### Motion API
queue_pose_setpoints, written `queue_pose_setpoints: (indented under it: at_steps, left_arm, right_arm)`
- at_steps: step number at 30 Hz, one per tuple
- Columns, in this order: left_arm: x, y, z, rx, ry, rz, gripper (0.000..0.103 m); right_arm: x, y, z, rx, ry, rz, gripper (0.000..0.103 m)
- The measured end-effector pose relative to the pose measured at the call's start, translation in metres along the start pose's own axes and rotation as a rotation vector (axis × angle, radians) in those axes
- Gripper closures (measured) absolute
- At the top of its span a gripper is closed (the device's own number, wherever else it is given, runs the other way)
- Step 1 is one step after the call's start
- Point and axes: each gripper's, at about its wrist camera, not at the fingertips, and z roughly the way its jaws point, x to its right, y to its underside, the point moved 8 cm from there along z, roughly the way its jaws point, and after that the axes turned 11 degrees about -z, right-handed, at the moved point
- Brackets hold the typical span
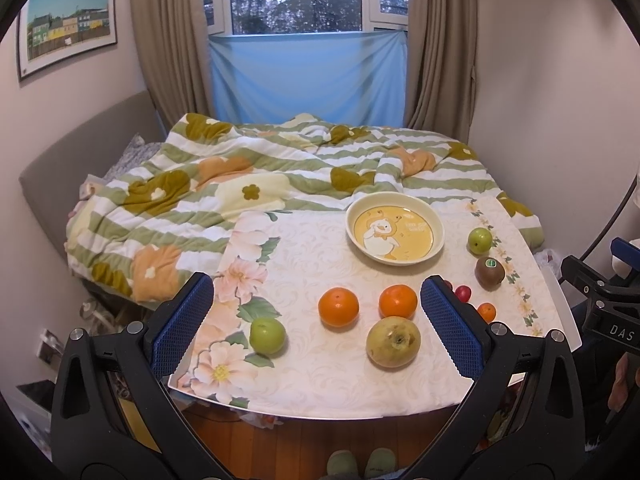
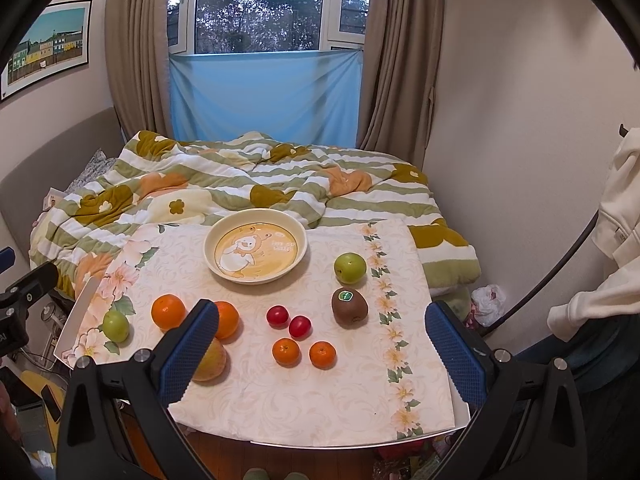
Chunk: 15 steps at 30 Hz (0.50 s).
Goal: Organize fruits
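Observation:
A cream bowl (image 1: 395,230) (image 2: 255,250) with a duck picture stands empty at the table's far side. Loose fruit lies on the floral cloth: two oranges (image 1: 338,307) (image 2: 168,311), a green apple (image 1: 267,336) (image 2: 116,325), a big yellow-green fruit (image 1: 393,341) (image 2: 210,360), a second green apple (image 1: 479,241) (image 2: 350,267), a kiwi (image 1: 489,272) (image 2: 349,306), two red cherry tomatoes (image 2: 289,321) and two small tangerines (image 2: 304,352). My left gripper (image 1: 316,324) hangs open above the near fruit. My right gripper (image 2: 320,344) is open too, holding nothing.
The small table (image 2: 460,416) stands against a bed with a striped flower quilt (image 1: 240,176). Walls close in at left and right. A white garment (image 2: 616,216) hangs at the right. Slippered feet (image 1: 360,464) show on the wooden floor below the table edge.

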Motion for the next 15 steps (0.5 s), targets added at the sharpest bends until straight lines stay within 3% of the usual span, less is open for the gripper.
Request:
queue_pose_setpoints:
  at_steps: [15]
  left_arm:
    - [-0.0037, 0.0002, -0.0002, 0.001, -0.004, -0.001, 0.0]
  right_arm:
    - [-0.003, -0.0025, -0.0011, 0.005, 0.002, 0.001, 0.0]
